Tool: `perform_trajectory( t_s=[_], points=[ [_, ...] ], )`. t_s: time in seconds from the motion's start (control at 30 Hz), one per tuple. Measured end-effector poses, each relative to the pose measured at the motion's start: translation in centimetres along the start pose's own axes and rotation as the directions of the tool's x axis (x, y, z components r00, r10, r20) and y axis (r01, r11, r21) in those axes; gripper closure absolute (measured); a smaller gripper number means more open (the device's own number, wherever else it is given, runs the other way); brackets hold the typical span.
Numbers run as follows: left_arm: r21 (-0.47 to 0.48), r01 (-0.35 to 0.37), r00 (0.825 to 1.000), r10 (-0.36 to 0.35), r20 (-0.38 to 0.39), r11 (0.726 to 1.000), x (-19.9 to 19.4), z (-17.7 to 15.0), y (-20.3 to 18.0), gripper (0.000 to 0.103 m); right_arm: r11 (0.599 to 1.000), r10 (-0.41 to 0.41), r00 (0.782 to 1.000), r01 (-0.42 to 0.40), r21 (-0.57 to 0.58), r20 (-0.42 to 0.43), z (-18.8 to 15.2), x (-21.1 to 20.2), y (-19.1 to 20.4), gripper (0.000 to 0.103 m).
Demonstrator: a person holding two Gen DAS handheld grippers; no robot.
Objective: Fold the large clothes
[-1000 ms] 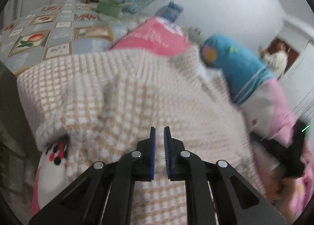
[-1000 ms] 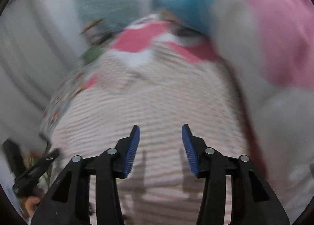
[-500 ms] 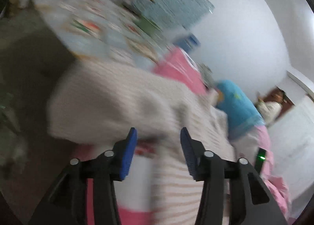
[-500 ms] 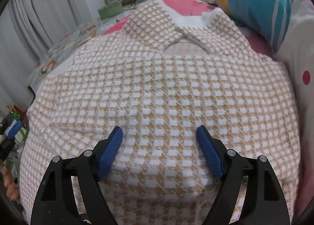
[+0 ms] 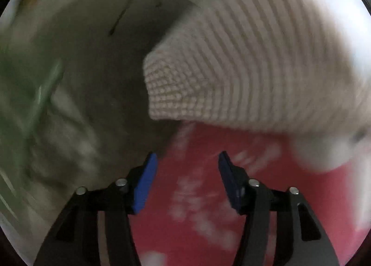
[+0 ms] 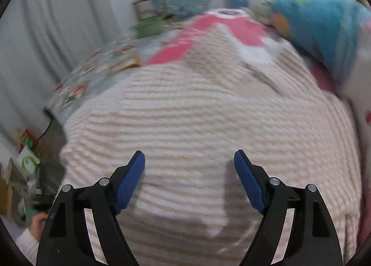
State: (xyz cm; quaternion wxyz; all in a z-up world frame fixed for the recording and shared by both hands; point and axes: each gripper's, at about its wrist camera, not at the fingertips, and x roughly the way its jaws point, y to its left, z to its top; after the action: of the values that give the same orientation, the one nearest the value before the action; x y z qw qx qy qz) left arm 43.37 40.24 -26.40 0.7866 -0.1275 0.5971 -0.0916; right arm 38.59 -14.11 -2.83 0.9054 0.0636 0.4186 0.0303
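- We are looking across the bed (image 6: 97,73), with its pink sheet (image 6: 241,31) showing past the far side of the garment and a patterned quilt running off to the left.
- The checked sweater (image 6: 208,108) is lying spread over most of that bed, collar end far from us, near a blue pillow (image 6: 324,31) at the right; in the left wrist view one folded corner of it (image 5: 176,85) is hanging over the bed's edge above the dark floor.
- We are judging that one fold has just been laid down and we are now between grasps, repositioning for the next fold.
- The right gripper (image 6: 189,182) is hovering over the near part of the sweater, jaws spread wide with nothing between the pads.
- The left gripper (image 5: 186,181) is pointing at the pink sheet just below that sweater corner; its jaws are opening, and no cloth is between them.
- A hand (image 6: 37,222) in a pale sleeve is showing at the lower left of the right wrist view.
- Next, we are thinking each gripper needs a fresh edge: the left one the hanging corner, the right one the near hem, both pinching only the layers meant to travel.
- The blur is making finer creases impossible to read.
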Motion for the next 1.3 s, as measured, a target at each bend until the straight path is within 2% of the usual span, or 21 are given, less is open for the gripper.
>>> perform_trajectory(
  t_s=[0.03, 0.1, 0.17, 0.2, 0.23, 0.33, 0.37, 0.47, 0.5, 0.57, 0.63, 0.67, 0.7, 0.77, 0.8, 0.9, 1.03, 1.13, 1.17, 1.23, 1.3],
  points=[
    [0.030, -0.014, 1.000, 0.014, -0.014, 0.999, 0.7, 0.1, -0.3, 0.043, 1.000, 0.024, 1.000, -0.024, -0.013, -0.014, 0.3, 0.3, 1.2, 0.026],
    [-0.103, 0.078, 0.997, -0.080, -0.019, 0.992, 2.0, 0.9, 0.8, 0.042, 0.995, 0.090, 0.996, -0.091, -0.042, -0.022, 0.8, 0.8, 3.4, 0.026],
    [-0.366, 0.297, 0.954, -0.289, 0.078, 0.882, 2.9, 1.3, 4.0, 0.034, 0.986, 0.109, 0.994, -0.108, -0.125, 0.000, 1.1, 1.0, 6.2, 0.026],
    [-0.479, 0.398, 0.915, -0.375, 0.148, 0.782, 3.5, 1.3, 5.7, 0.031, 0.981, 0.098, 0.995, -0.094, -0.169, 0.013, 1.1, 1.2, 7.1, 0.026],
    [-0.598, 0.486, 0.865, -0.447, 0.227, 0.637, 4.7, 0.8, 7.6, 0.029, 0.972, 0.074, 0.997, -0.066, -0.226, 0.029, 1.2, 1.9, 8.3, 0.026],
    [-0.764, 0.558, 0.795, -0.470, 0.382, 0.323, 7.3, -1.4, 11.5, 0.028, 0.938, 0.002, 1.000, 0.005, -0.346, 0.021, 0.5, 5.6, 10.2, 0.018],
    [-0.806, 0.562, 0.777, -0.453, 0.437, 0.187, 8.6, -2.8, 12.8, 0.026, 0.945, 0.010, 1.000, -0.005, -0.327, 0.015, 0.3, 6.8, 9.7, 0.015],
    [-0.844, 0.536, 0.773, -0.409, 0.485, 0.012, 11.0, -5.3, 14.4, 0.026, 0.966, 0.136, 0.991, -0.133, -0.223, -0.004, 0.9, 7.6, 7.0, 0.015],
    [-0.848, 0.530, 0.772, -0.397, 0.496, -0.029, 11.8, -6.0, 14.7, 0.025, 0.966, 0.146, 0.989, -0.143, -0.216, -0.003, 1.0, 7.7, 6.8, 0.015],
    [-0.839, 0.540, 0.760, -0.392, 0.519, -0.065, 12.9, -6.5, 14.5, 0.025, 0.965, 0.135, 0.991, -0.129, -0.230, 0.010, 0.8, 7.8, 7.0, 0.015],
    [-0.812, 0.556, 0.710, -0.405, 0.575, -0.178, 14.2, -6.9, 14.3, 0.024, 0.965, 0.141, 0.990, -0.134, -0.227, 0.016, 0.7, 7.8, 6.9, 0.015],
    [-0.798, 0.565, 0.691, -0.407, 0.597, -0.212, 14.5, -6.9, 14.5, 0.023, 0.965, 0.148, 0.989, -0.141, -0.222, 0.015, 0.8, 7.9, 6.9, 0.015],
    [-0.784, 0.580, 0.679, -0.402, 0.614, -0.219, 14.6, -6.6, 14.4, 0.022, 0.965, 0.153, 0.988, -0.146, -0.218, 0.014, 0.8, 8.0, 6.9, 0.015],
    [-0.793, 0.589, 0.690, -0.413, 0.595, -0.156, 14.8, -5.2, 14.4, 0.019, 0.965, 0.151, 0.988, -0.144, -0.219, 0.015, 0.9, 8.2, 7.1, 0.015],
    [-0.793, 0.591, 0.687, -0.423, 0.591, -0.148, 15.5, -5.2, 15.3, 0.019, 0.965, 0.153, 0.988, -0.147, -0.217, 0.013, 0.9, 8.2, 6.9, 0.015],
    [-0.795, 0.578, 0.668, -0.452, 0.592, -0.187, 17.6, -4.4, 14.7, 0.018, 0.965, 0.159, 0.987, -0.153, -0.214, 0.012, 0.8, 8.0, 6.6, 0.015],
    [-0.853, 0.511, 0.736, -0.459, 0.497, -0.105, 18.6, -4.0, 14.1, 0.018, 0.965, 0.164, 0.986, -0.158, -0.210, 0.013, 0.4, 7.5, 6.6, 0.015],
    [-0.793, 0.575, 0.671, -0.439, 0.597, -0.199, 18.3, -4.4, 14.6, 0.018, 0.964, 0.174, 0.985, -0.167, -0.206, 0.017, 0.3, 7.6, 6.4, 0.015],
    [-0.778, 0.594, 0.660, -0.430, 0.616, -0.204, 18.0, -4.4, 14.8, 0.021, 0.964, 0.178, 0.984, -0.170, -0.204, 0.019, 0.3, 7.6, 6.4, 0.015],
    [-0.759, 0.634, 0.656, -0.418, 0.629, -0.146, 17.0, -3.9, 15.2, 0.036, 0.964, 0.177, 0.984, -0.169, -0.205, 0.020, 0.2, 7.6, 6.4, 0.014],
    [-0.733, 0.670, 0.625, -0.446, 0.641, -0.116, 16.6, -3.2, 15.1, 0.038, 0.964, 0.177, 0.984, -0.169, -0.205, 0.019, 0.2, 7.6, 6.3, 0.015]
  ],
)
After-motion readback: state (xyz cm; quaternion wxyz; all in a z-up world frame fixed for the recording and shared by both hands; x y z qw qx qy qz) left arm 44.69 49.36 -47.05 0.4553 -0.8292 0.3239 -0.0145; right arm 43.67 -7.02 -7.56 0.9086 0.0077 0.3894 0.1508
